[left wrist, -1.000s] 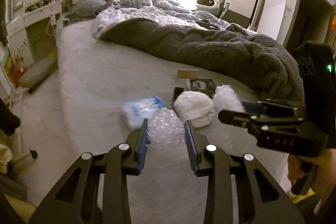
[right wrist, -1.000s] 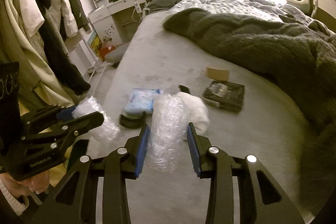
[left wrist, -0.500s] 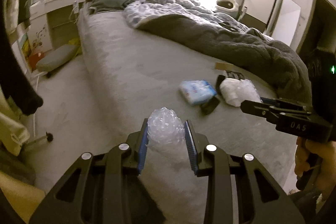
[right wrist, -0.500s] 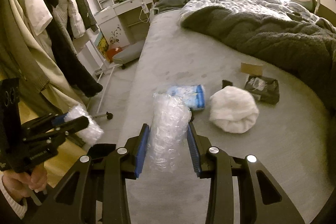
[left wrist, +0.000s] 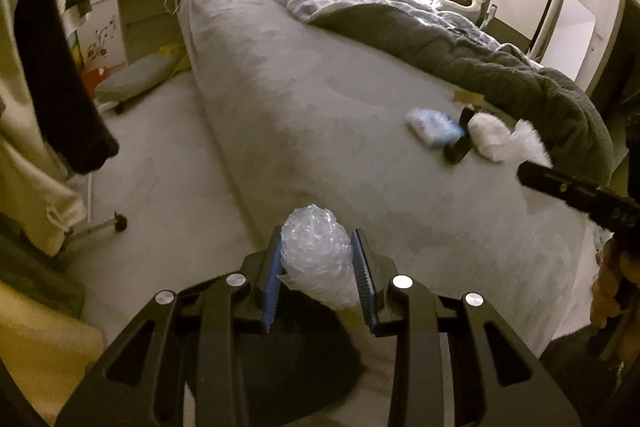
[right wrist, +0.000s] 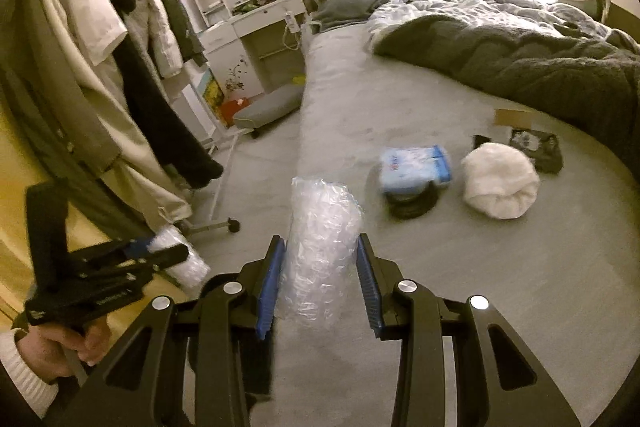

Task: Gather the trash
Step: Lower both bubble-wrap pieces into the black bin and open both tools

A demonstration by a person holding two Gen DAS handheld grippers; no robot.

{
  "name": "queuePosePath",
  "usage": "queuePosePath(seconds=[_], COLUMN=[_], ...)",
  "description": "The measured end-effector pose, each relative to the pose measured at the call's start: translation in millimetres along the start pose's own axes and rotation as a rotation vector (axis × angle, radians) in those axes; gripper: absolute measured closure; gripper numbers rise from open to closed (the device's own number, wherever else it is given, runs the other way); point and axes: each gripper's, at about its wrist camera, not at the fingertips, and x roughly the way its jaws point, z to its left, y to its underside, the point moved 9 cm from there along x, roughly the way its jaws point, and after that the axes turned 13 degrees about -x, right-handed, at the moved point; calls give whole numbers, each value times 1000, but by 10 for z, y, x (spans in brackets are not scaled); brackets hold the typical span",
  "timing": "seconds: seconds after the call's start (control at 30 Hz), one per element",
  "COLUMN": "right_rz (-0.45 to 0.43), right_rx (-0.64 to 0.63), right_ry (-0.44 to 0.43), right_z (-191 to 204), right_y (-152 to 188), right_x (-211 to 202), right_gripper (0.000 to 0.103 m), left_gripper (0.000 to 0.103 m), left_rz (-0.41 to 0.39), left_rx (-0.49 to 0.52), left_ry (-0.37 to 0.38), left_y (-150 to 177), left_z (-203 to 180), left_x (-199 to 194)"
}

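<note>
My left gripper [left wrist: 316,247] is shut on a crumpled wad of bubble wrap [left wrist: 314,247] and holds it over the near edge of the bed. My right gripper [right wrist: 320,251] is shut on a taller roll of bubble wrap [right wrist: 320,239]. On the bed lie a blue-and-white tissue pack [right wrist: 416,169], a white crumpled wad [right wrist: 498,185], a black round object [right wrist: 412,203], a dark packet [right wrist: 536,147] and a cardboard piece [right wrist: 514,117]. The left gripper also shows in the right wrist view [right wrist: 168,255], low at the left.
A grey bed [left wrist: 320,115] with a dark blanket [left wrist: 460,51] fills the middle. A clothes rack with coats [right wrist: 104,67] stands left, with a rolling base on the floor. A white dresser [right wrist: 248,23] and a grey cushion [right wrist: 268,107] lie beyond.
Both grippers have pulled back and to the left from the trash pile, each still holding its bubble wrap. The items on the bed now lie farther away and to the right.
</note>
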Motion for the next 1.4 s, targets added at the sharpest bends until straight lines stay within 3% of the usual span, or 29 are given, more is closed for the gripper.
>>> queuePosePath(seconds=[0.27,0.6,0.97,1.07,1.2,1.4], right_rz=[21,122,231,259,311,383], right_rx=[-40,-101,-119,-123,-138,-148], right_ry=[-35,-69,-104,-103,-96,-80], right_z=[457,907,1284,1323,1378,1412], right_y=[27,81,280,320,424,606], right_x=[151,716,1228,1340,1527,1749], right_gripper=[66,66,66,66,66,66], left_gripper=[67,67,66,57,52,37], left_rz=[86,176,314,371,407,377], left_rx=[-93,-171,-172,-172,-158,-180], left_ry=[-44,-51,-80,-90,-107,-82], left_y=[396,727,1111,1277,1385,1251], left_z=[546,1055,1295,1378,1503,1591], left_x=[178,586,1014,1091,1116,975])
